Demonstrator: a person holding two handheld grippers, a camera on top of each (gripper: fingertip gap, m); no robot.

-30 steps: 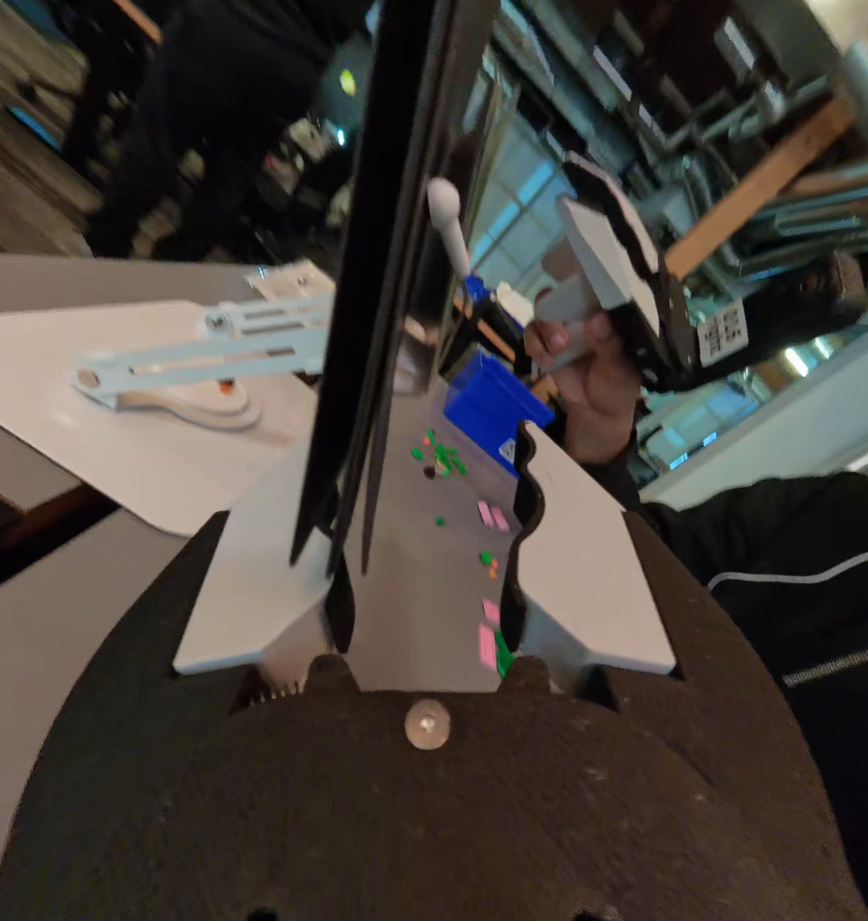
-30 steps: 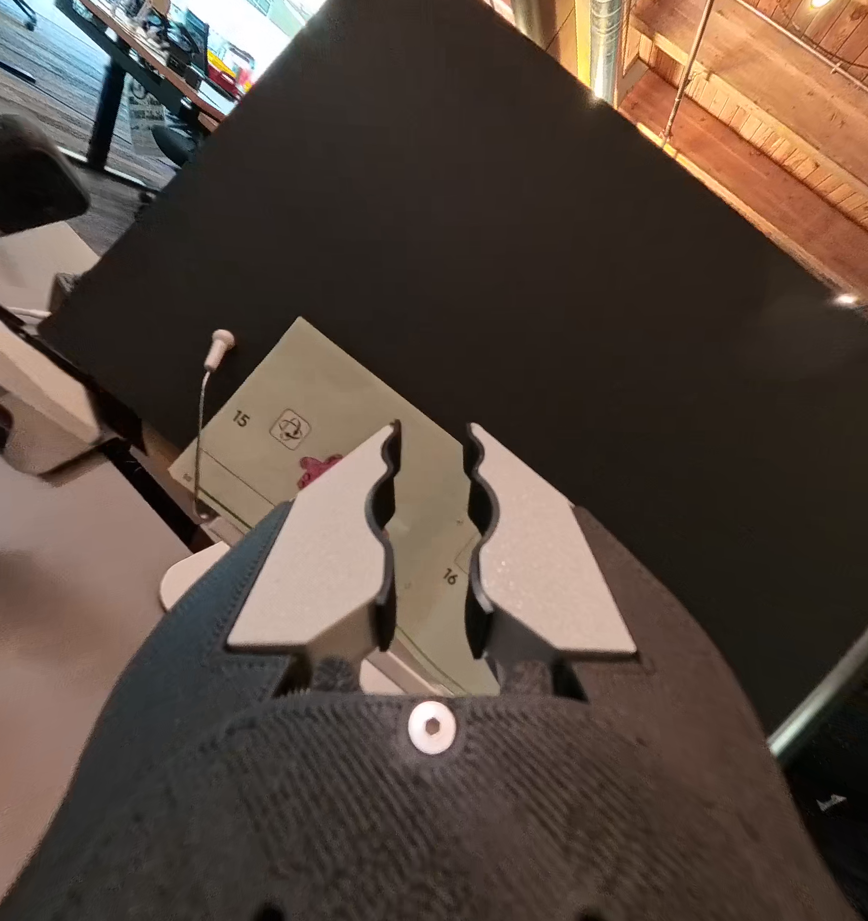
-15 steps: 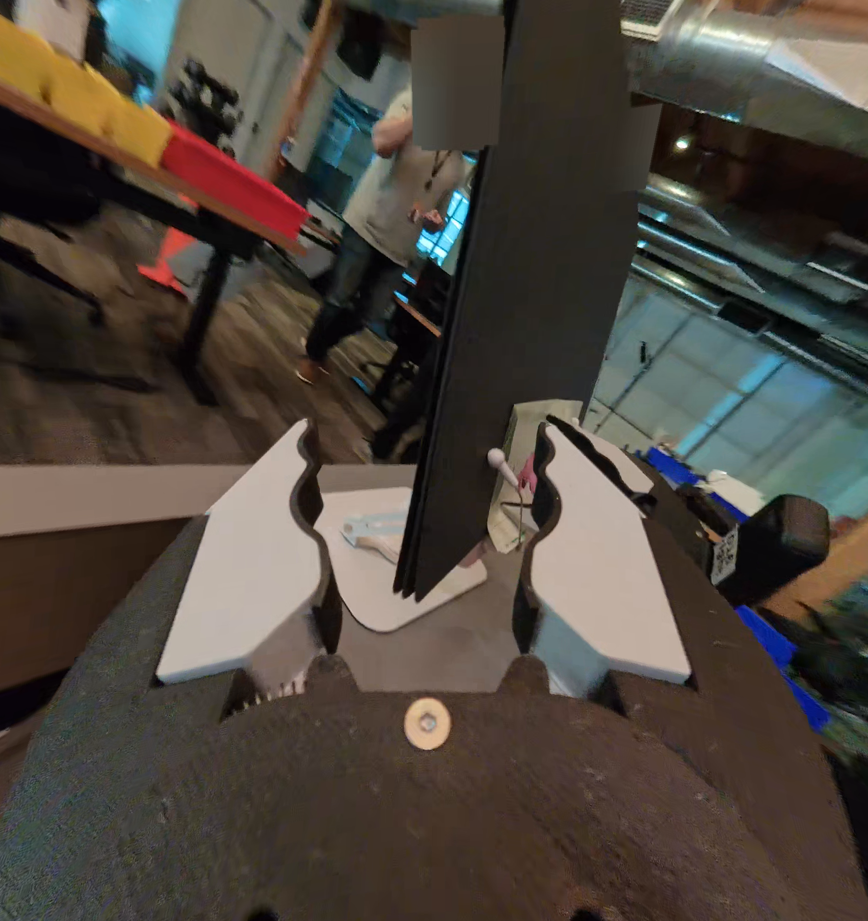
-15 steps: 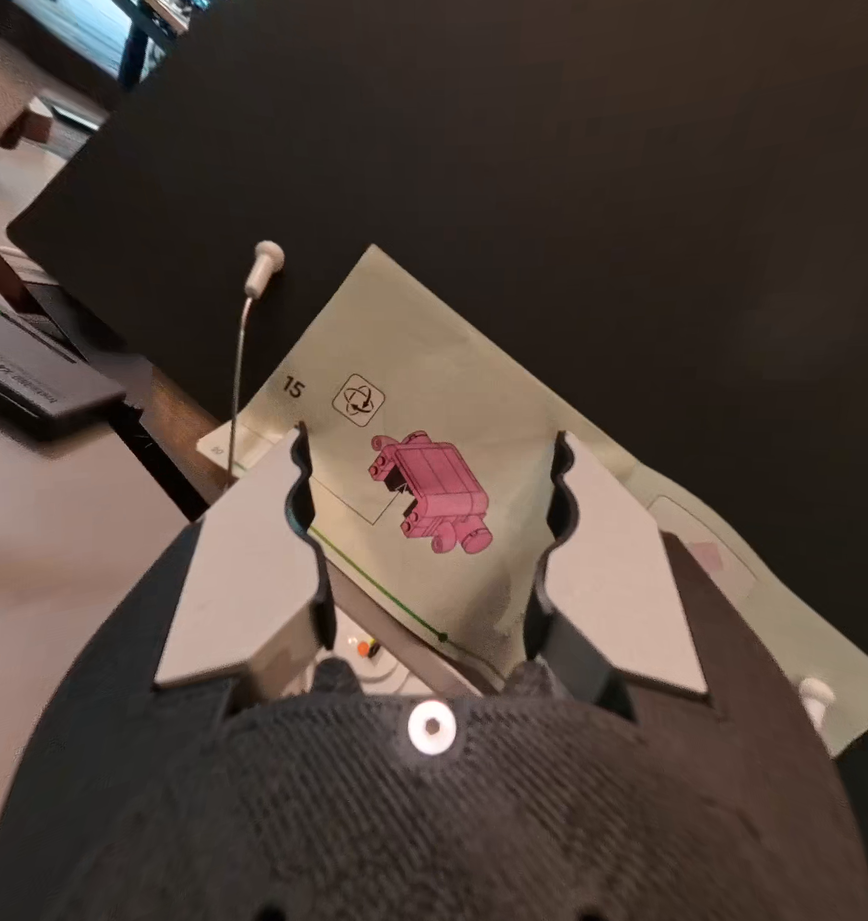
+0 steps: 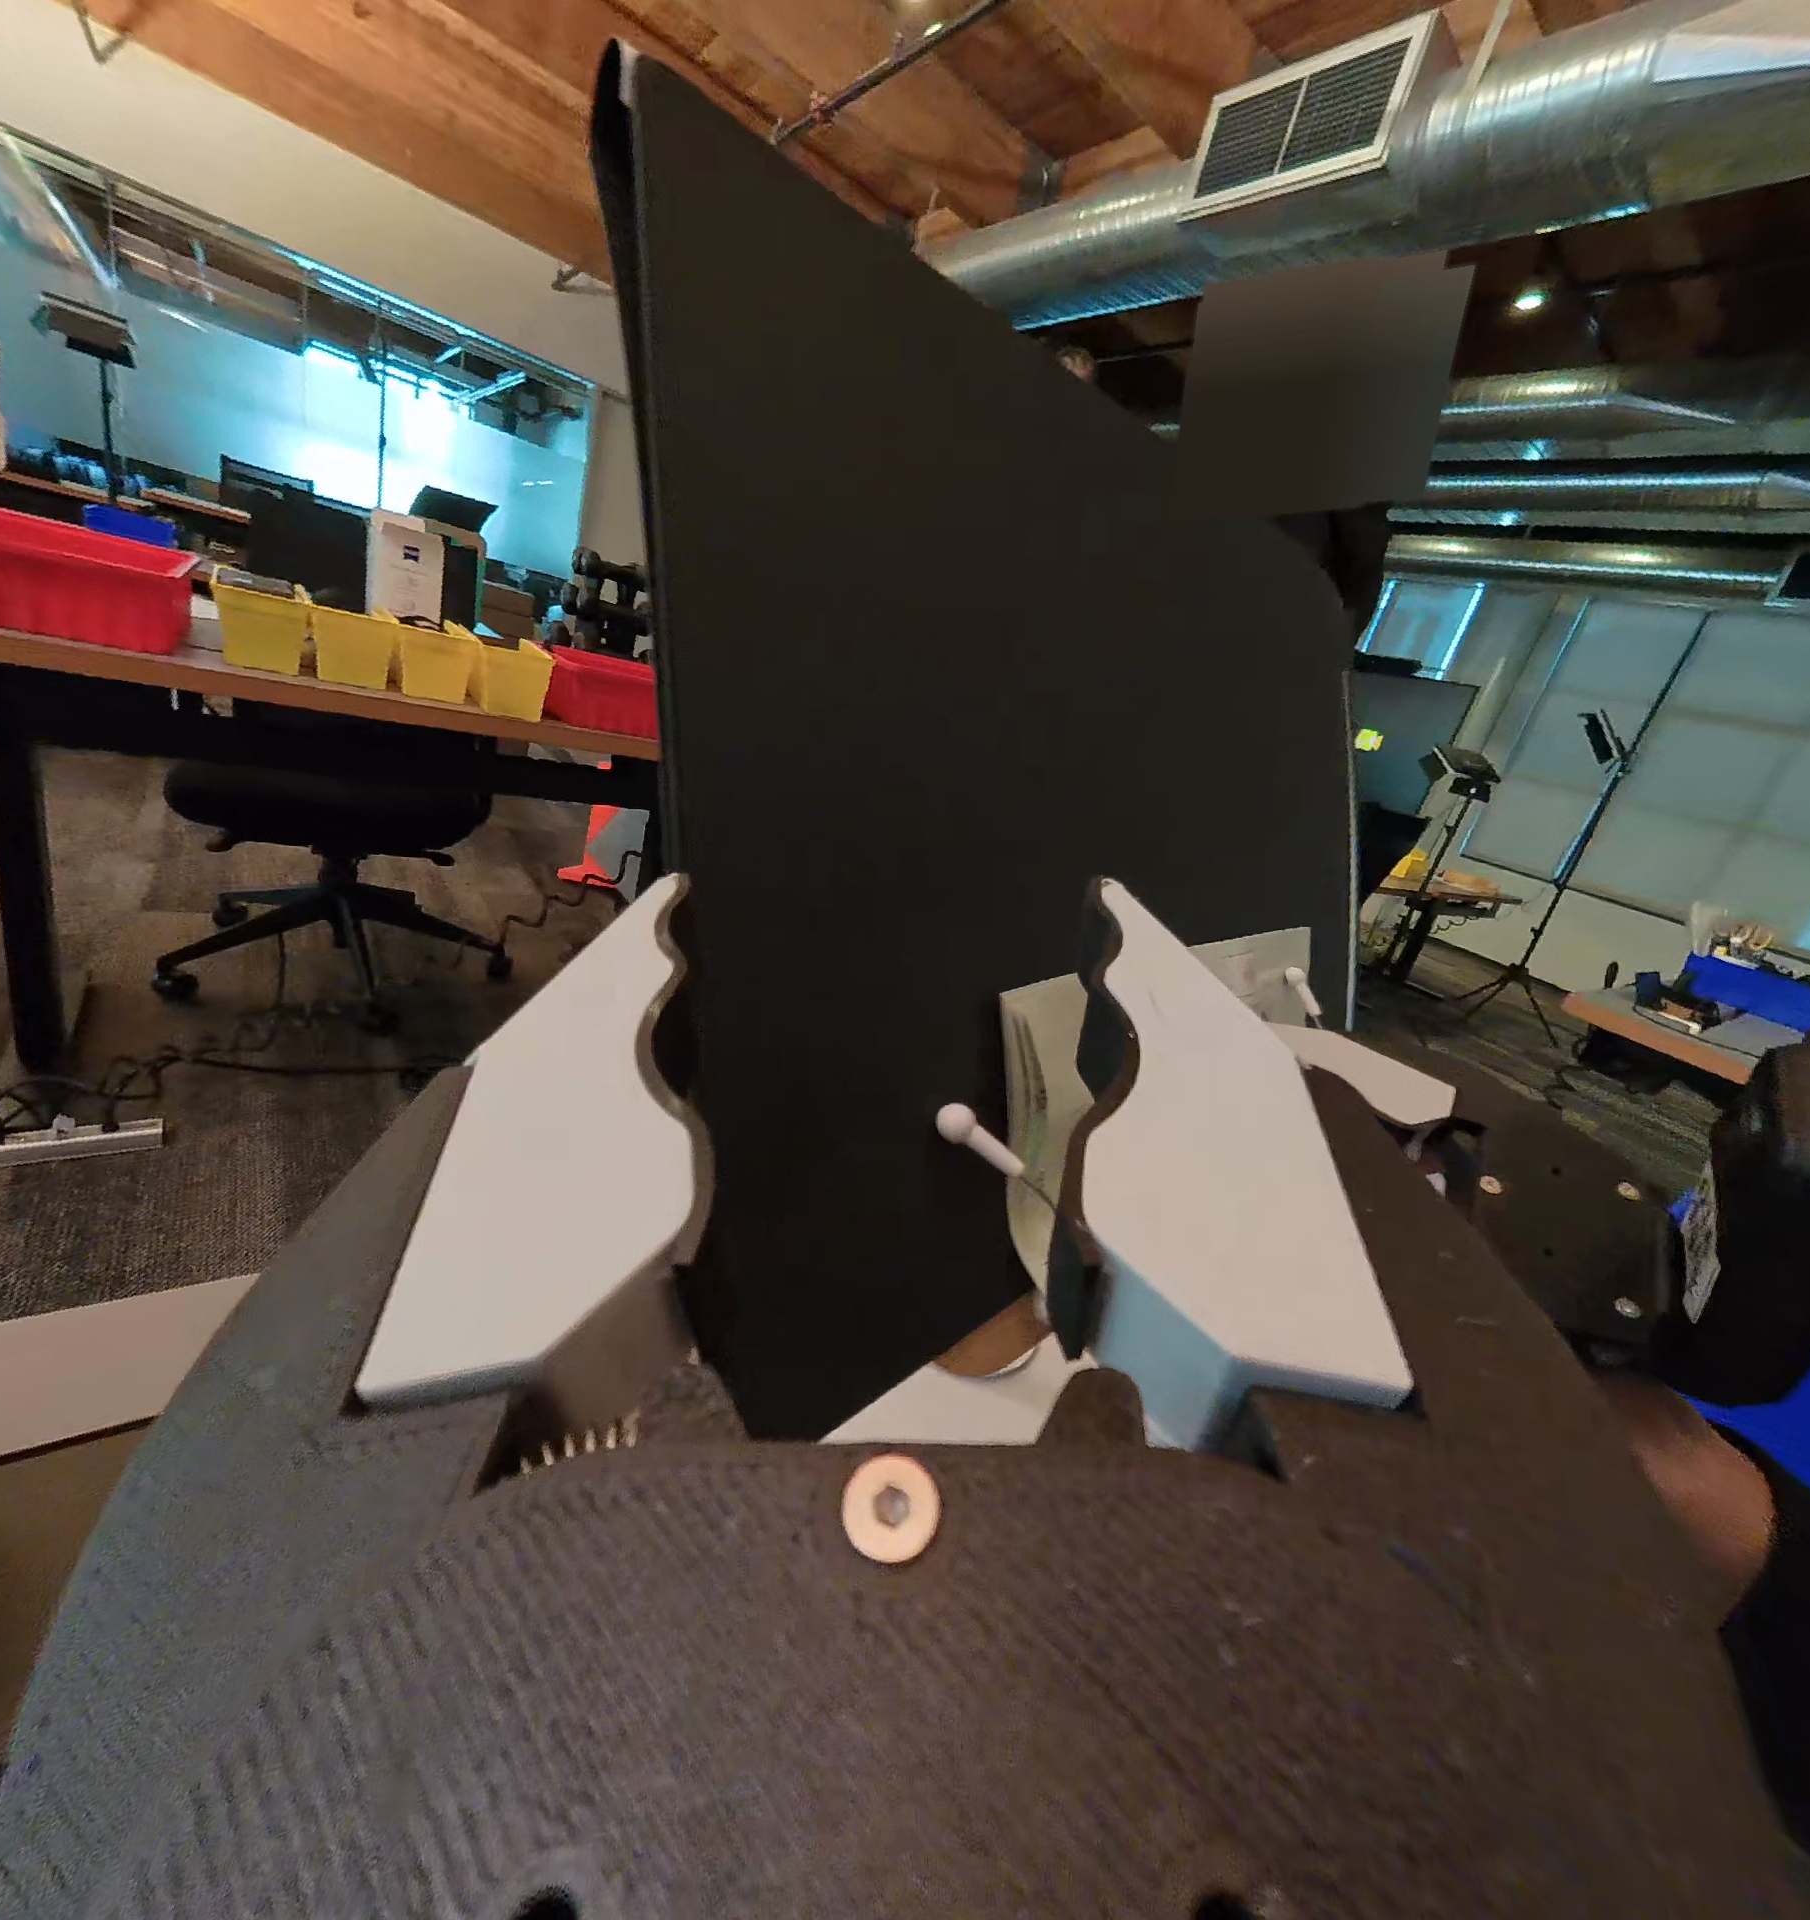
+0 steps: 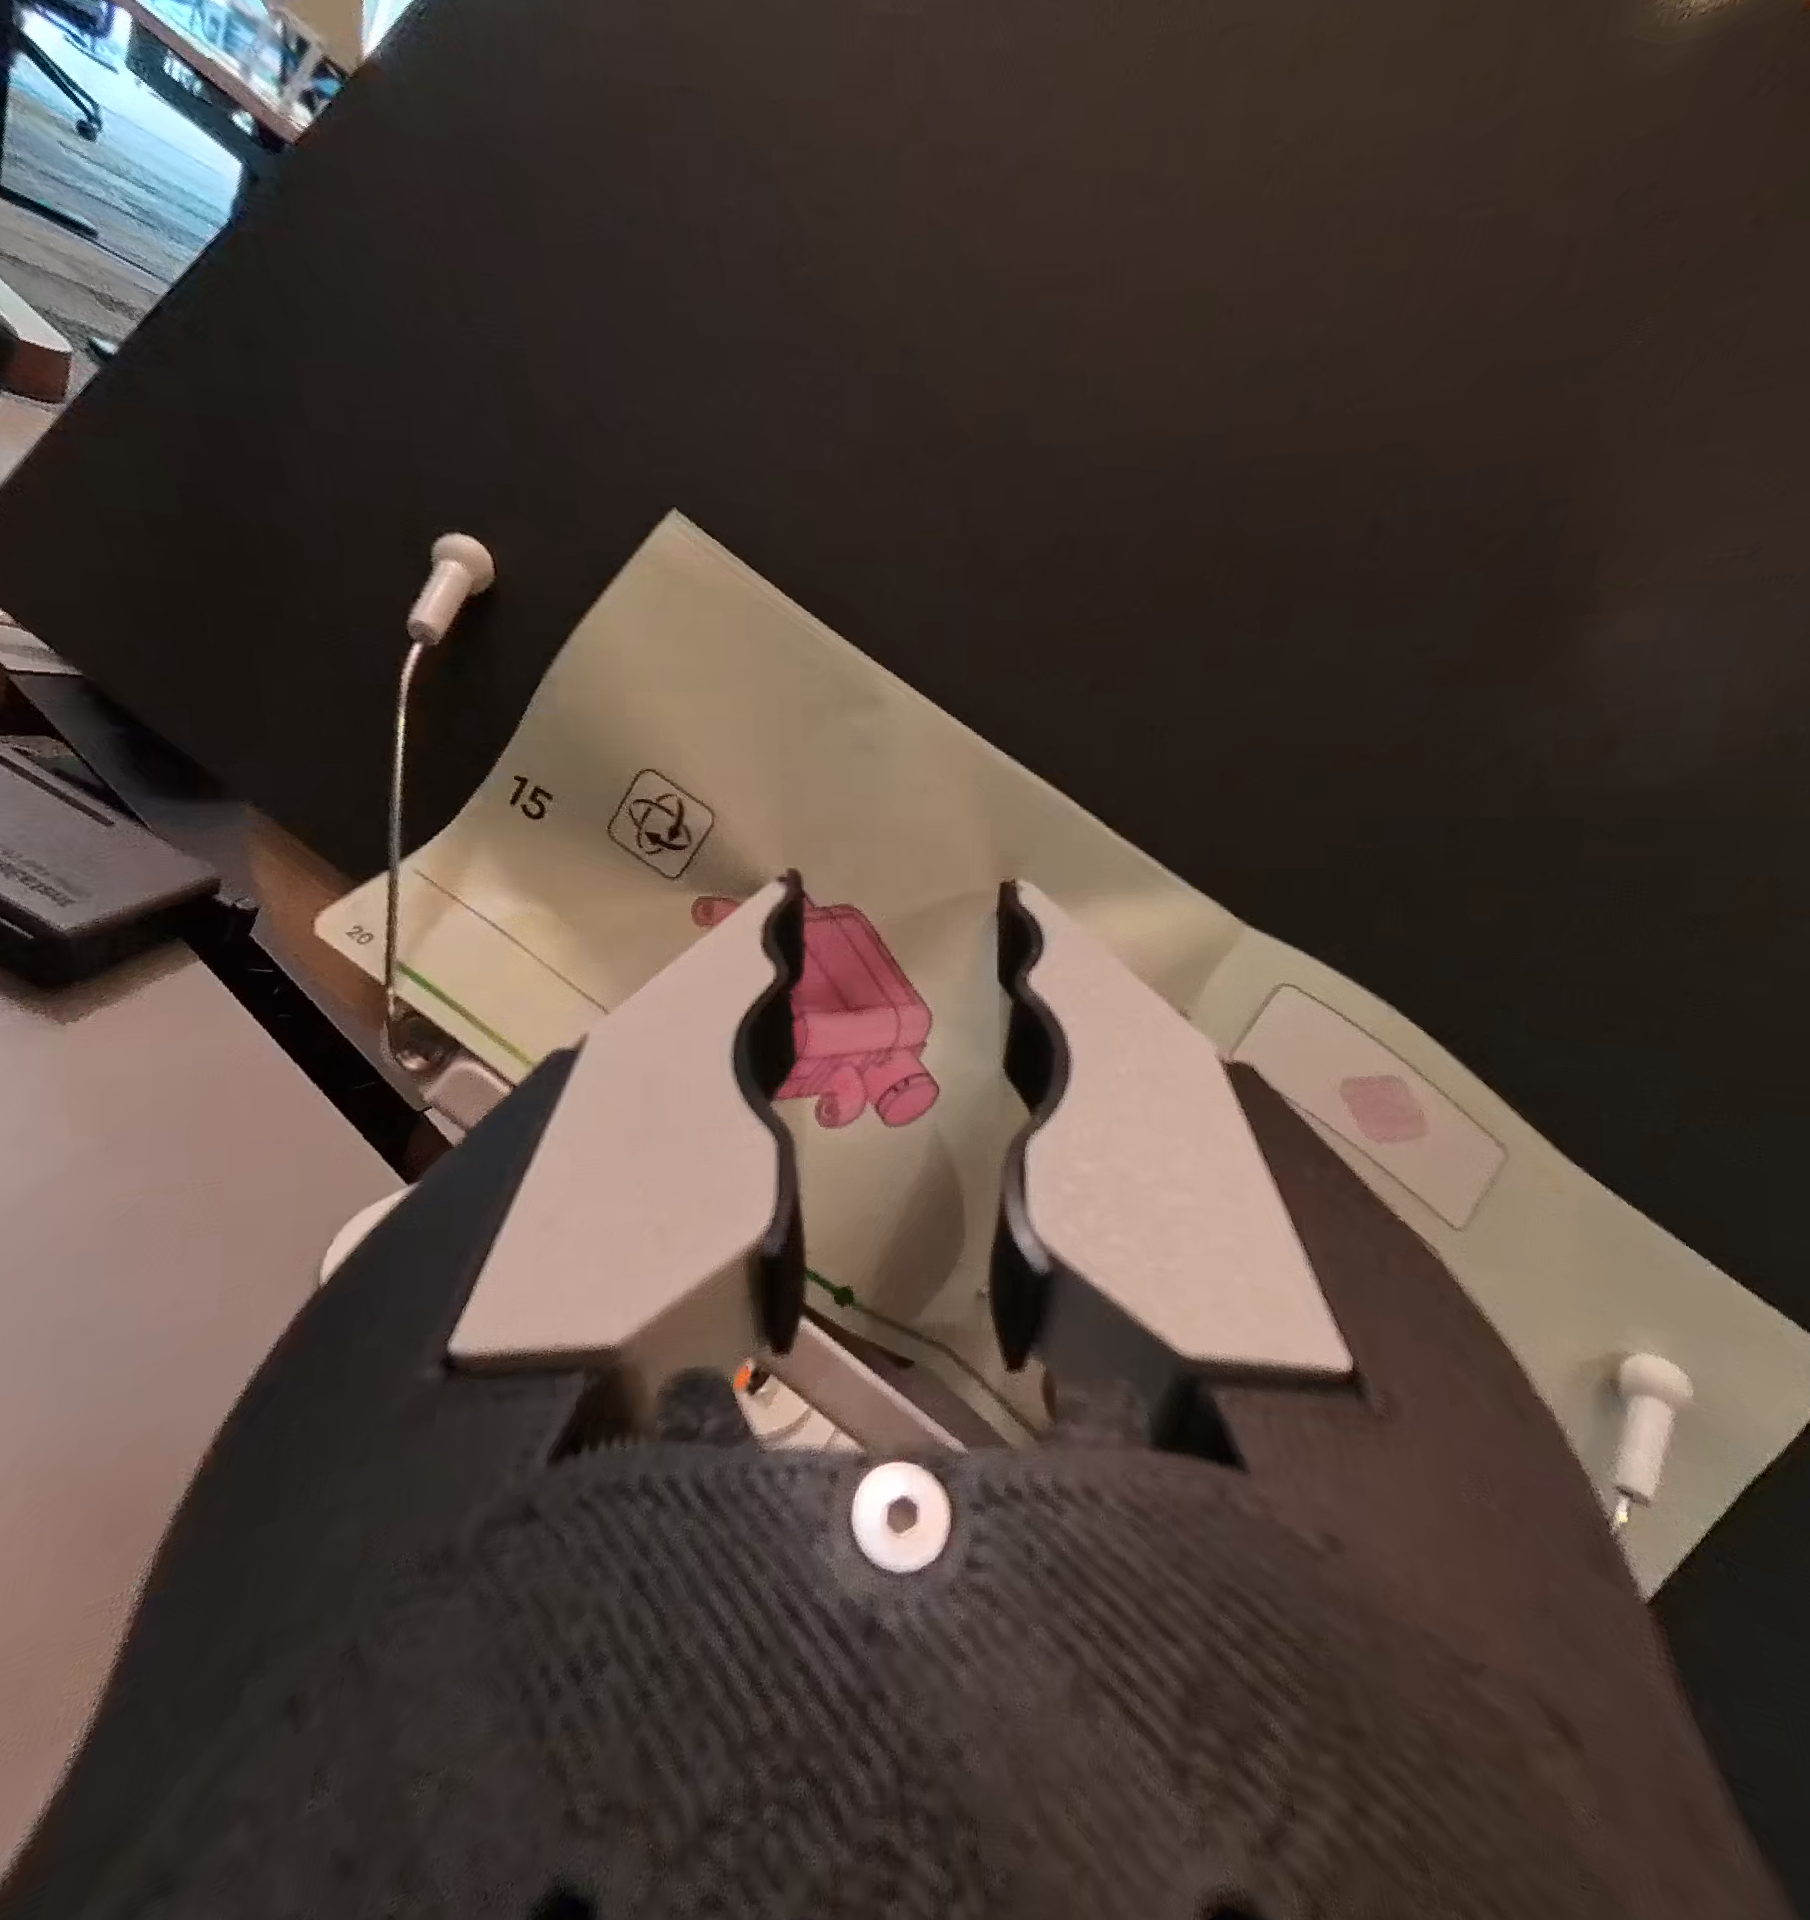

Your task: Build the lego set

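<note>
Left gripper (image 5: 885, 1049) gapes wide, empty, facing the edge of a black board (image 5: 942, 675). Right gripper (image 6: 896, 1049) stands partly open, empty, aimed at the instruction sheet (image 6: 984, 831) pinned to that board (image 6: 984, 364) by white pins (image 6: 449, 582). The board blocks the view beyond. Red and yellow bins (image 5: 361, 644) sit on a far table. No lego pieces visible.

Black board (image 5: 942, 665) blocks ahead; leftward seemingly open.

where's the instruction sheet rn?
Right wrist view, centre: the instruction sheet hangs on the black board between two white pins, straight ahead of the open right tool.
</note>
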